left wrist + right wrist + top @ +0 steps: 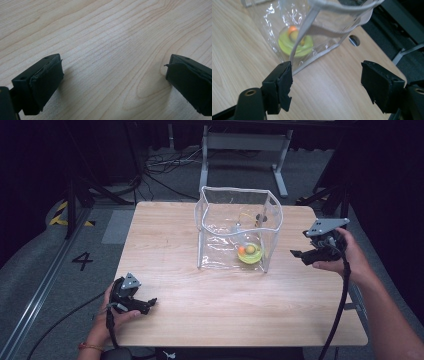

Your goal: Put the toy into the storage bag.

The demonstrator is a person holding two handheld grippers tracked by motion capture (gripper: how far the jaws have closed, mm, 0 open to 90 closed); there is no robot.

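High view: a clear plastic bag (239, 227) stands upright, mouth up, at the back middle of the wooden worktop (200, 295). A yellow-green dish (250, 254) with an orange ball lies inside, blurred by the plastic. The left tongs (150, 303) rest near the front left edge. The right tongs (296, 254) hover just right of the bag.

Left gripper view: jaws spread over bare wood, tips cut off.

Right gripper view: jaws spread, empty, the bag's corner seam (299, 40) just beyond them.

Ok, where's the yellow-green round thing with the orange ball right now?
In the high view, the yellow-green round thing with the orange ball lies on the bottom of the clear plastic bag, in its front right corner, mid-table and nearer the right gripper.
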